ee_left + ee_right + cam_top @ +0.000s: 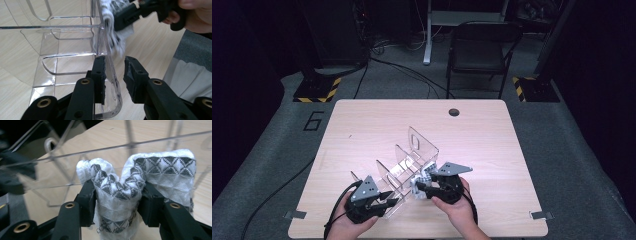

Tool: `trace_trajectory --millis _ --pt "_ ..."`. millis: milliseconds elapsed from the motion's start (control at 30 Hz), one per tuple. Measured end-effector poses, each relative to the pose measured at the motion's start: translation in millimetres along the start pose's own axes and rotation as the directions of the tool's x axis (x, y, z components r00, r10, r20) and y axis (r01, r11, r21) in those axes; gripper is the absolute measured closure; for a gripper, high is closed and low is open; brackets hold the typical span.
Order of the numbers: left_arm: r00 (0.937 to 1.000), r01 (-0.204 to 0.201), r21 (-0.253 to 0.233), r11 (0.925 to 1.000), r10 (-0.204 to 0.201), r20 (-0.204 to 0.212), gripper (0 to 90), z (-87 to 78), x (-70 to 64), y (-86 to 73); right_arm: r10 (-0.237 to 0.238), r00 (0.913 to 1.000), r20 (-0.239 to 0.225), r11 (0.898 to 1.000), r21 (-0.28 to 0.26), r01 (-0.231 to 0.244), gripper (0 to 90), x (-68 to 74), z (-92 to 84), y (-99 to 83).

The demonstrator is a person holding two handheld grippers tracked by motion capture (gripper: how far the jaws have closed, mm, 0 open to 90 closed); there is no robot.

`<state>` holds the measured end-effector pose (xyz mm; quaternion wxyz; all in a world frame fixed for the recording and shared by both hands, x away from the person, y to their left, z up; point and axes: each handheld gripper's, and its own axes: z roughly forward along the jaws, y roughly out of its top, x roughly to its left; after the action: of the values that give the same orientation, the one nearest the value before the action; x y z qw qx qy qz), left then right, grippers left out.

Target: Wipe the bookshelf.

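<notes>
A clear acrylic rack with several dividers lies on the wooden table. My left gripper is at its near end. In the left gripper view its jaws straddle a rack wall: one pad lies against the wall and the other stands off it. My right gripper is shut on a folded white cloth with a grey diamond pattern. The cloth bunches between the pads and presses against the rack's clear side. The left gripper view has the cloth on the wall's outer face.
The rack is near the table's front edge, with bare wood to the left, right and behind. A round cable hole is at the far edge. A black chair stands on the floor beyond. The person's lap is close to the front edge.
</notes>
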<state>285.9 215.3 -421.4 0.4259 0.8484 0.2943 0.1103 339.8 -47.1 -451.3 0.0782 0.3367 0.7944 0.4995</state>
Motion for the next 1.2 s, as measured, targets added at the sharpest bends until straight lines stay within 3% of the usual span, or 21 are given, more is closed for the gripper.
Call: trace_trajectory --millis 133,233,400,500,633,733,800,867,967,1000,1067,1200 --pt "1.0000 0.005 0.010 0.9999 -0.005 0.003 71.5 0.5 -0.5 0.3 -0.090 0.9956 -0.027 0.996 0.010 0.090 52.5 16.8 1.3 1.7" --pt "1.0000 0.000 0.008 1.0000 0.000 -0.005 71.5 0.0 -0.7 0.2 -0.061 0.9978 -0.024 0.998 0.007 0.062 53.5 10.7 1.2 3.5" --pt "1.0000 0.002 0.007 1.0000 -0.002 -0.002 73.2 0.6 0.2 0.1 0.007 0.9994 0.035 1.000 -0.025 -0.006 53.3 -10.0 -3.0 6.8" --pt "1.0000 0.003 0.009 1.0000 -0.003 -0.002 73.5 1.7 0.5 0.3 0.037 0.9989 0.028 0.999 -0.027 -0.036 53.1 -10.1 -3.6 6.0" --pt "1.0000 -0.001 0.010 1.0000 0.001 -0.007 73.5 3.3 0.8 0.5 -0.028 0.9990 -0.036 1.000 -0.012 0.028 52.8 10.9 0.0 4.4" --pt "0.9999 0.004 0.014 0.9999 -0.004 -0.012 73.3 3.0 0.5 -0.4 -0.071 0.9965 -0.044 0.997 -0.002 0.071 53.2 18.8 0.9 3.8" --pt "0.9999 -0.001 0.012 0.9999 0.001 -0.014 73.3 2.1 0.5 -0.4 -0.055 0.9977 -0.040 0.998 -0.005 0.055 54.1 13.3 1.0 4.8" --pt "0.9997 -0.001 0.006 1.0000 0.001 -0.022 73.3 1.8 0.0 -0.7 -0.032 0.9995 -0.008 0.999 -0.014 0.032 54.0 4.2 -0.7 6.9" --pt "1.0000 0.002 0.013 0.9999 -0.001 -0.008 73.5 0.7 0.7 -0.7 0.038 0.9989 0.025 0.999 -0.034 -0.037 54.0 -8.3 -3.6 7.1" --pt "1.0000 0.002 0.013 0.9999 -0.002 -0.008 73.6 0.7 0.9 -0.7 0.057 0.9982 0.018 0.998 -0.036 -0.056 54.0 -8.7 -4.5 6.7" --pt "1.0000 0.000 0.013 0.9999 0.000 -0.008 74.0 1.1 1.5 -0.6 0.043 0.9991 -0.005 0.998 -0.036 -0.043 54.1 -2.0 -4.6 6.1" --pt "0.9999 -0.002 0.013 0.9999 0.002 -0.014 74.4 2.3 1.6 -0.6 -0.049 0.9944 -0.094 0.998 -0.030 0.046 54.7 24.0 -3.5 8.3"
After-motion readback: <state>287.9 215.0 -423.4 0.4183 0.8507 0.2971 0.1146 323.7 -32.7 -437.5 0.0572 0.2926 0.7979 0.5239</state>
